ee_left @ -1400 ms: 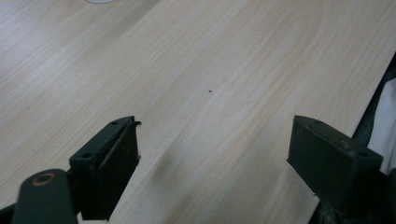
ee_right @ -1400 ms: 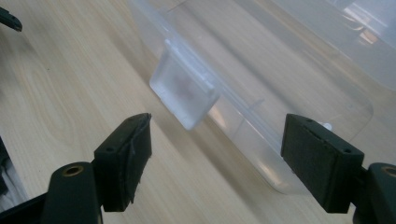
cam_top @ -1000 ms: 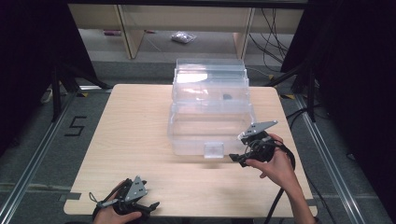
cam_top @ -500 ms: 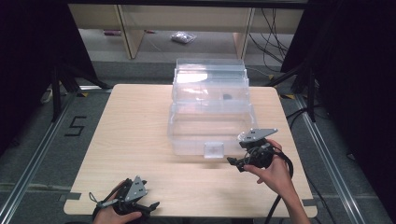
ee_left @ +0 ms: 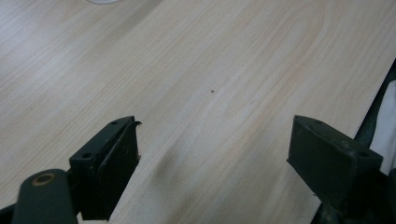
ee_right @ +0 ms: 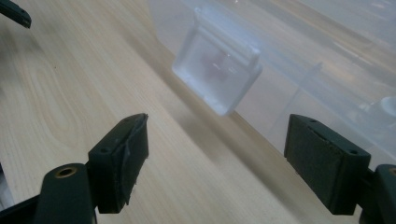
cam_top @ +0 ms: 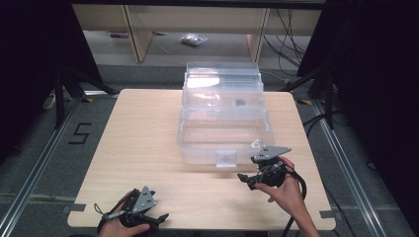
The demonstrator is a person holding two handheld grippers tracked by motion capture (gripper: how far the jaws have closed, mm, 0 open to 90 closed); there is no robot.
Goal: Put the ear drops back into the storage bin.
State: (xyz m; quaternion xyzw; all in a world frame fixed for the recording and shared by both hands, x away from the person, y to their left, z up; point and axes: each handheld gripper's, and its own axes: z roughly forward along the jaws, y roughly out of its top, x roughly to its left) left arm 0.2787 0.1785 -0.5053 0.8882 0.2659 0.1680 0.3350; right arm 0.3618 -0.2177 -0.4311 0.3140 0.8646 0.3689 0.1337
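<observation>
Since a second ago the right gripper (cam_top: pixel 247 178) has dropped from beside the front right corner of the clear plastic box (cam_top: pixel 222 118) toward the near edge of the table (cam_top: pixel 143 123), and now sits lower, just in front of the box; the left gripper (cam_top: pixel 157 217) has stayed at the near left edge.

Only one mark can be read: a black "5" (cam_top: pixel 79 133) taped on the grey floor left of the table.

On the far middle of the table stands the box, see-through, rectangular with rounded corners, its lid swung up and back. A frosted, squarish latch (cam_top: pixel 226 158) hangs at the middle of the front wall, and a small dark thing (cam_top: pixel 239 102) lies inside toward the back, too small to name. The tabletop is pale wood-grain laminate, smooth and matte.

Both grippers are black with flat rectangular pads. In the right gripper view the jaws stand wide apart, empty, with the latch (ee_right: pixel 215 63) ahead between them, not touching. In the left gripper view the jaws are likewise spread, over bare wood.
</observation>
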